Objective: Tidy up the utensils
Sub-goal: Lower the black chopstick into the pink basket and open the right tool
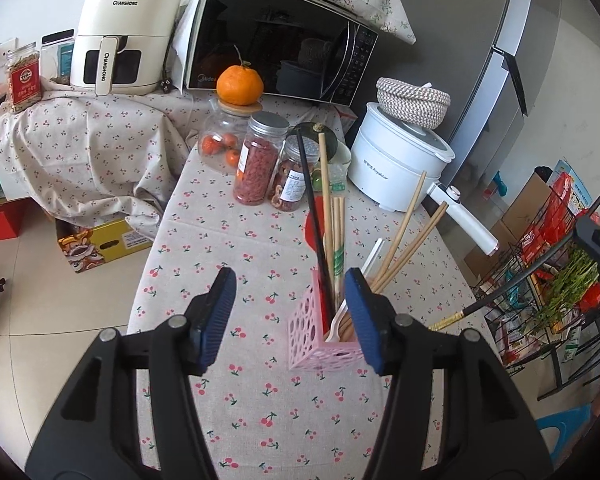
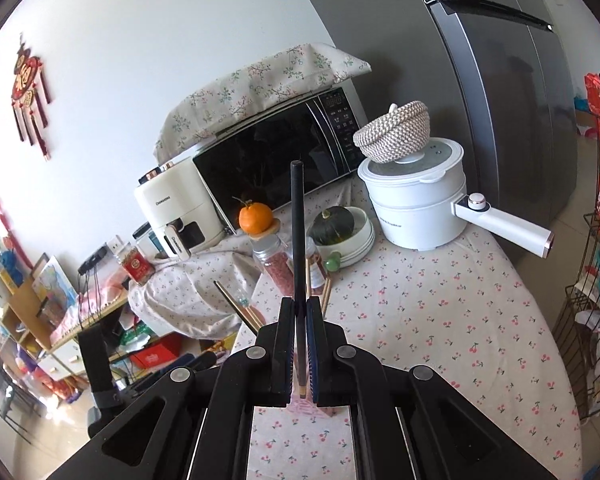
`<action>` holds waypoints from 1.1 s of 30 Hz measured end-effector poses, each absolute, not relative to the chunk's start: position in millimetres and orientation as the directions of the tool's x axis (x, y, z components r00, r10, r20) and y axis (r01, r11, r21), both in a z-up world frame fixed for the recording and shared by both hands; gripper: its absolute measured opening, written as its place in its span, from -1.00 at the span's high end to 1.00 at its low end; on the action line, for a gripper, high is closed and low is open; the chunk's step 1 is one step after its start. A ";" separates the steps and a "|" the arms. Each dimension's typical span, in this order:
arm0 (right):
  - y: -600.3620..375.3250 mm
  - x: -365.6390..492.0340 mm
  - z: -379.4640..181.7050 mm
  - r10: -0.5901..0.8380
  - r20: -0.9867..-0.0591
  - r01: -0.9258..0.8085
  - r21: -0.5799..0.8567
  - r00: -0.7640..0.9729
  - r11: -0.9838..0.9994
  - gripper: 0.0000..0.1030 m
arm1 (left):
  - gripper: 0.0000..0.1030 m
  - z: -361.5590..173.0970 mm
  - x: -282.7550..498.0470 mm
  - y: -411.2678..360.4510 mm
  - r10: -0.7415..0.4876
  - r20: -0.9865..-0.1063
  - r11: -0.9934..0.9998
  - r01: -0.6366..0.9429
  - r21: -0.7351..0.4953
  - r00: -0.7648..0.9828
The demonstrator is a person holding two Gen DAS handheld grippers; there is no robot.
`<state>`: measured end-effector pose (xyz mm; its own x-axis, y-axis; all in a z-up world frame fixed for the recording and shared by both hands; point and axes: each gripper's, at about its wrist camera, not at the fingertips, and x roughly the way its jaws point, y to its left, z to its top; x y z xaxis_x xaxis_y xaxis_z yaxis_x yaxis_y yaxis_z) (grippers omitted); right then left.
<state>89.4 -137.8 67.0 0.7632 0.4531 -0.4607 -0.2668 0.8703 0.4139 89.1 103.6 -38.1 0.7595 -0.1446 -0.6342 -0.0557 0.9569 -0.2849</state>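
A pink perforated holder (image 1: 310,328) stands on the cherry-print tablecloth (image 1: 228,240). It holds wooden chopsticks (image 1: 404,224), a black chopstick (image 1: 310,200) and a white plastic fork (image 1: 334,328). My left gripper (image 1: 291,280) is open just in front of it; the holder sits against the inside of the right pad, and the left pad is well clear. My right gripper (image 2: 300,304) is shut on another black chopstick (image 2: 297,220), which stands upright above the table. That chopstick's gold-banded end (image 1: 446,322) shows just right of the holder. A sliver of pink holder (image 2: 300,404) shows beneath the right jaws.
Behind the holder stand jars (image 1: 258,160), an orange (image 1: 240,84) on a glass jar, a white electric pot (image 1: 396,160) with a woven bowl, a microwave (image 1: 280,40) and an air fryer (image 1: 128,32). A wire rack (image 1: 548,280) stands off the table's right; floor and boxes lie left.
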 end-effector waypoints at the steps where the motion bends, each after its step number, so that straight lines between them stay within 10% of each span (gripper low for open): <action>1: -135.4 90.4 68.3 0.457 -0.450 -0.269 0.421 0.767 0.866 0.89 | -0.11 -39.3 89.0 105.8 -0.145 -0.644 0.957 -0.058 -0.283 0.751; 21: -52.0 154.0 -0.2 0.467 -0.579 -0.277 0.389 0.669 0.878 0.82 | -0.12 -63.9 88.1 106.4 -0.185 -0.763 0.971 -0.006 -0.240 0.619; 26: -75.9 152.8 7.2 0.467 -0.537 -0.233 0.446 0.702 0.864 0.01 | -0.17 -66.8 87.7 98.8 -0.203 -0.774 0.971 0.020 -0.239 0.599; 33: -115.1 140.3 17.4 0.437 -0.516 -0.186 0.468 0.736 0.864 -0.21 | -0.31 -67.6 85.7 86.3 -0.220 -0.783 0.971 0.056 -0.231 0.582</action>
<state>140.3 -115.1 17.4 0.7364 0.4374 -0.5162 -0.1856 0.8642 0.4676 85.7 86.3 -67.6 0.5821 -0.2199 -0.7828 0.0562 0.9713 -0.2310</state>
